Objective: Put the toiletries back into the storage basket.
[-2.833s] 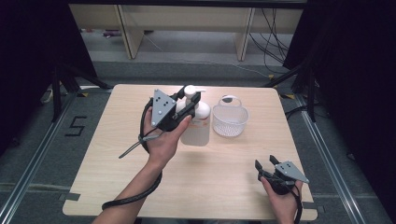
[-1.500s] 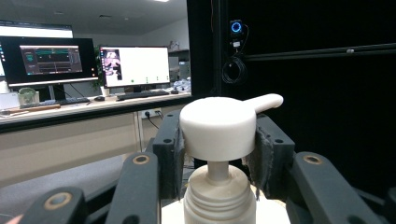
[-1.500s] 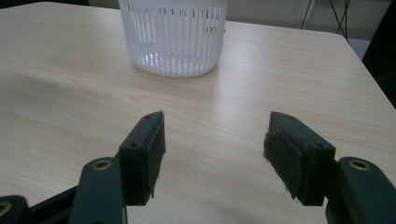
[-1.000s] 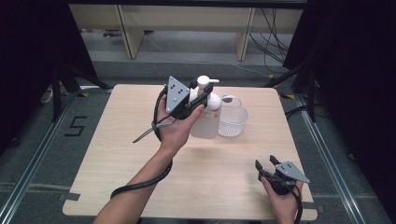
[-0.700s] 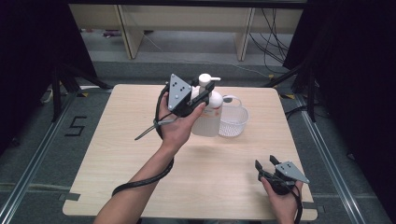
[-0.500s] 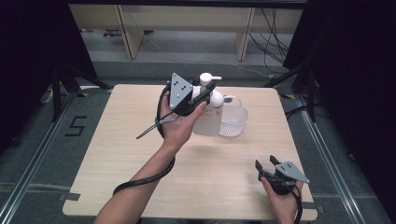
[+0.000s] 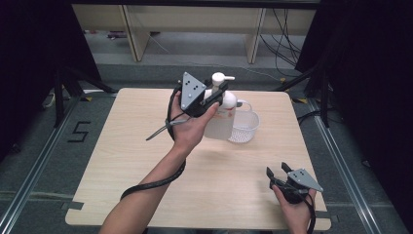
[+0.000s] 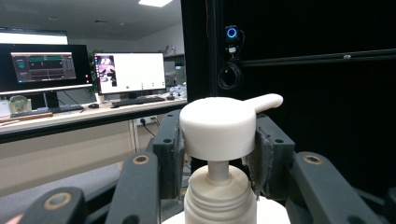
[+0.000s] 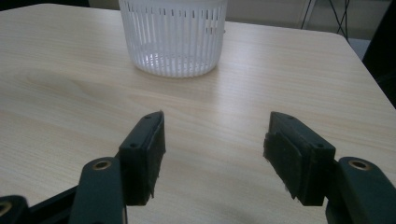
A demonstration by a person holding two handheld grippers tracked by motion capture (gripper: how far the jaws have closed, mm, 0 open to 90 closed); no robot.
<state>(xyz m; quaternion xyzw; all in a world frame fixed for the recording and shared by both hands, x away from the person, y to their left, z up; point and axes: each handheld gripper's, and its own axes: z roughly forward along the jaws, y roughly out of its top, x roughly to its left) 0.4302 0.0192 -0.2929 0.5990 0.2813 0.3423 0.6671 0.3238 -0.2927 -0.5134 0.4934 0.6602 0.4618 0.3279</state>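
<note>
Now the left gripper (image 7: pixel 217 93), fingers clamped on the pump bottle (image 7: pixel 221 114) by its pump head (image 8: pixel 218 127), has carried it up off the desk (image 7: pixel 146 146) toward the white basket (image 7: pixel 243 126) (likely its destination), right gripper (image 7: pixel 277 172) idle, fingers wide.

In the high view, the hand (image 7: pixel 191 127) and left gripper (image 7: pixel 215 95) hid much of the bottle (image 7: pixel 218 126). In the left gripper view, the bottom edge cut that bottle off below its neck. The top edge of the right gripper view cut off the basket (image 9: pixel 173 36) rim.
</note>
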